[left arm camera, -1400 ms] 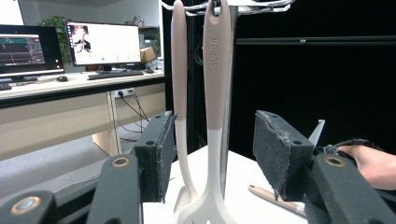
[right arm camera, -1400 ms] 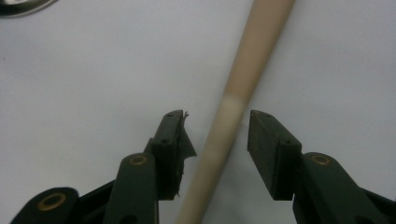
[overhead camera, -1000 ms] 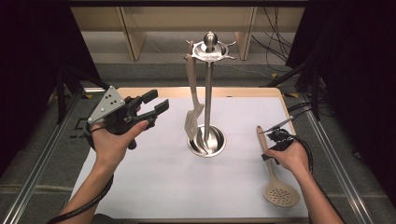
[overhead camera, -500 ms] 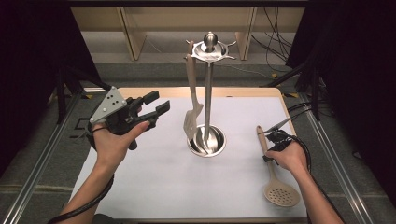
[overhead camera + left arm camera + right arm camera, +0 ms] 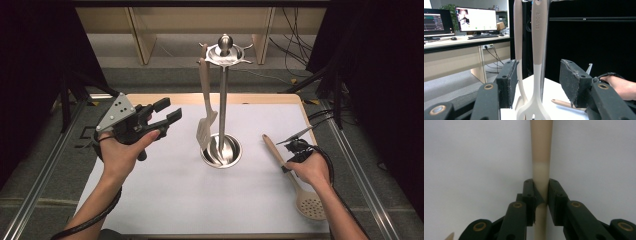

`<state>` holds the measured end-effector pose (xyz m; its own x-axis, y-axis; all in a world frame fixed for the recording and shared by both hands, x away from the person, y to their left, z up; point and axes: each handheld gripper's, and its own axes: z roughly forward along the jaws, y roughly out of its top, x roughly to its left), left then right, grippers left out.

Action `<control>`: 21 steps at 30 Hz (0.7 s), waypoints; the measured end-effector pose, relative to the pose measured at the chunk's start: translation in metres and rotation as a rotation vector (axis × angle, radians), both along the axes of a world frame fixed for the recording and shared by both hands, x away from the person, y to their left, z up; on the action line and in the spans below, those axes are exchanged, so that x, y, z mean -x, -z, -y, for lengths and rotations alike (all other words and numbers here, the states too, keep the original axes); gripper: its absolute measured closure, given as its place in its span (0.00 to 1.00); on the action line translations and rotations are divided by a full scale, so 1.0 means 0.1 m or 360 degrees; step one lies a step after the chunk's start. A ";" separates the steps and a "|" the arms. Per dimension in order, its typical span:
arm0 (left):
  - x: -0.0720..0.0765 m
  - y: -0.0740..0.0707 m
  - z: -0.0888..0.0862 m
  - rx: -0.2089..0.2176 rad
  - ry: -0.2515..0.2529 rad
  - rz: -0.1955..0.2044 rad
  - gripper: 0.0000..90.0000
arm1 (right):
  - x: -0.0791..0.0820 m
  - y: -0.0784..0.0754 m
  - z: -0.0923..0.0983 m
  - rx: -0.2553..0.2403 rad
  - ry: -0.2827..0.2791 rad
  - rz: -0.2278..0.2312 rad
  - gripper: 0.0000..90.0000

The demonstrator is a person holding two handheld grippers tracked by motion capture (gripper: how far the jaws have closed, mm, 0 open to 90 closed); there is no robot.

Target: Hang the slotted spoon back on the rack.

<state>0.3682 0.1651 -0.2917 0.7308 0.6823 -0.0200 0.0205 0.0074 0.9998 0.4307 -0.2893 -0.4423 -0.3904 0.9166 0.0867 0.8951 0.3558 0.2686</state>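
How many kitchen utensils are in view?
2: a slotted turner hanging on the metal stand, and a skimmer lying on the table, its handle gripped by the right gripper.

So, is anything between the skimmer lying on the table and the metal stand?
Nothing visible: bare white table lies between the beige perforated skimmer, held by the right gripper, and the steel utensil stand.

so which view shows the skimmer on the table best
The high view: the whole skimmer lies on the table, its perforated head near the front edge, the right gripper on its handle. The right gripper view gives only handle between the pads; the left gripper view catches just the handle tip.
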 end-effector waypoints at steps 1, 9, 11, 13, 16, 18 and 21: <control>0.00 0.00 0.00 0.0003 0.0002 -0.0004 0.53 | 0.04 -0.05 -0.02 -0.0022 0.0065 -0.0037 0.87; 0.00 0.04 0.06 -0.0018 0.0031 -0.0027 0.52 | 0.27 -0.18 0.06 -0.0175 -0.0074 0.0304 0.87; 0.00 0.04 0.07 -0.0015 0.0032 -0.0025 0.52 | 0.33 -0.23 0.08 -0.0183 -0.0097 0.0369 0.87; 0.00 0.04 0.08 -0.0017 0.0033 -0.0028 0.52 | 0.39 -0.27 0.08 -0.0217 -0.0102 0.0461 0.87; 0.00 0.05 0.09 -0.0019 0.0046 -0.0038 0.52 | 0.50 -0.32 0.05 -0.0306 -0.0075 0.0554 0.87; 0.00 0.06 0.10 -0.0025 0.0048 -0.0039 0.52 | 0.53 -0.36 0.07 -0.0299 -0.0148 0.0633 0.87; 0.00 0.06 0.11 -0.0023 0.0056 -0.0042 0.52 | 0.59 -0.39 0.06 -0.0353 -0.0161 0.0727 0.87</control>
